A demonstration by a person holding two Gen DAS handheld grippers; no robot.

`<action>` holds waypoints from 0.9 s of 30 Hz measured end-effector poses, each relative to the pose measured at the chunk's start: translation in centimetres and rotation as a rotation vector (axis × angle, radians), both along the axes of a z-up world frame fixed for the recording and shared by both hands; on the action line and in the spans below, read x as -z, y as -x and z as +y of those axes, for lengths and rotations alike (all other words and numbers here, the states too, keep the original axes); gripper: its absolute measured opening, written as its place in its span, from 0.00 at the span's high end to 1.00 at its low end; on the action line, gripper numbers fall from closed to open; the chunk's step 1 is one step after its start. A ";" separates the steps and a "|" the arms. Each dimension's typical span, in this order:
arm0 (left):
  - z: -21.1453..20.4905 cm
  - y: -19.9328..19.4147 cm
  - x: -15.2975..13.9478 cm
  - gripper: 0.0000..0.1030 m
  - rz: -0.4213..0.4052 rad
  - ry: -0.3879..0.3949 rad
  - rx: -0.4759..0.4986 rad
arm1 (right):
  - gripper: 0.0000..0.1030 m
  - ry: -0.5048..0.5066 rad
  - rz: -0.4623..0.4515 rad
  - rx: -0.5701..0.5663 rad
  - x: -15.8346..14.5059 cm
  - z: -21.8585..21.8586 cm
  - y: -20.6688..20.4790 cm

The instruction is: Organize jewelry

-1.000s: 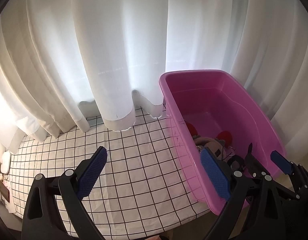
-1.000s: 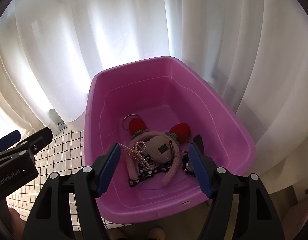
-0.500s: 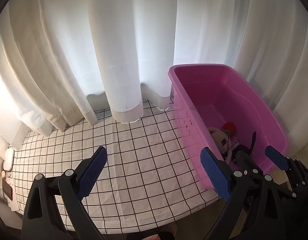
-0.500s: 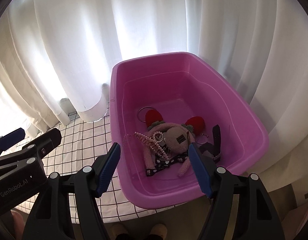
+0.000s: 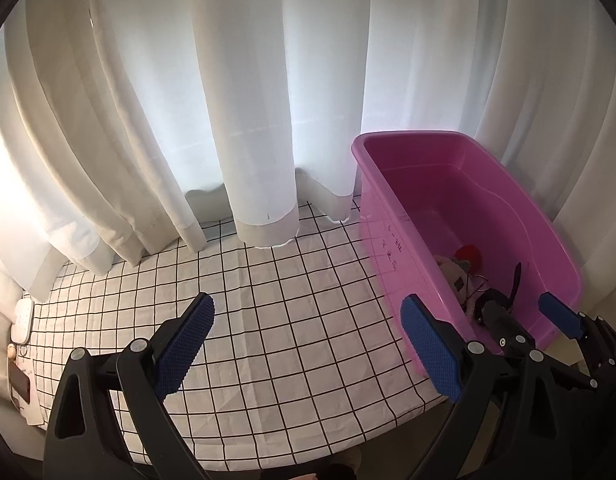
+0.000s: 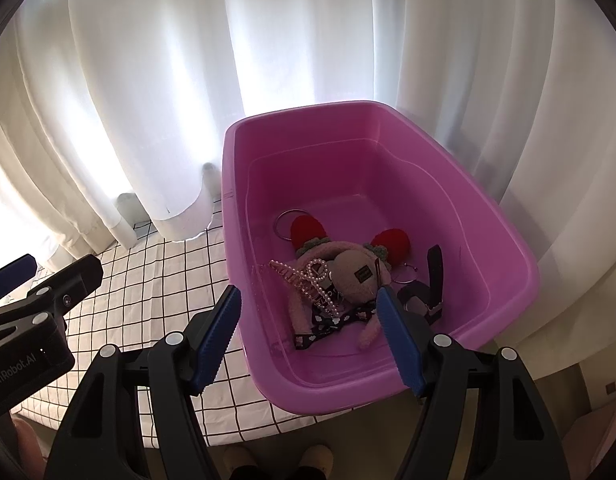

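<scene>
A pink plastic tub [image 6: 228,200] stands on the right end of a table with a white black-grid cloth [image 5: 268,300]. In it lie a pink plush headband with red strawberries [image 6: 347,268], a pearl string [image 6: 321,280], a metal bangle [image 6: 286,220], a thin hoop [image 6: 405,276], a black strap [image 6: 433,272] and a black patterned bow [image 6: 331,322]. My right gripper [image 6: 309,332] hangs open above the tub's near left corner with nothing between its pads. My left gripper [image 5: 308,344] is open over bare cloth left of the tub [image 5: 403,136]. Each gripper shows at the edge of the other's view.
White curtains [image 5: 248,100] hang behind the table, and their hems rest on its far edge. A small white device [image 5: 22,316] and a dark phone [image 5: 20,384] lie at the table's left edge. A person's shoes [image 6: 236,458] show below the near edge.
Both grippers have drawn back and to the left, so the tub sits farther off and more to the right in both views. Their jaws stand as wide as before.
</scene>
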State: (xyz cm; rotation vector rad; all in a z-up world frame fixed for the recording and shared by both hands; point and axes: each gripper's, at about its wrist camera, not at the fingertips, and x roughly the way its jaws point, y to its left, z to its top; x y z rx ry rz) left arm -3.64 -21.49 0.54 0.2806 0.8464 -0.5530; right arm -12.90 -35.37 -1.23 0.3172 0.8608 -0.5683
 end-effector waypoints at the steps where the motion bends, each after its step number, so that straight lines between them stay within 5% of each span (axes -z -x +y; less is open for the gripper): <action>1: 0.0 0.0 0.0 0.10 -0.002 -0.001 0.000 | 0.35 0.002 -0.001 0.000 0.0 0.0 0.0; 27: 0.2 -0.2 0.2 0.09 -0.003 -0.013 -0.008 | 0.35 0.014 0.001 0.010 -0.1 0.3 0.3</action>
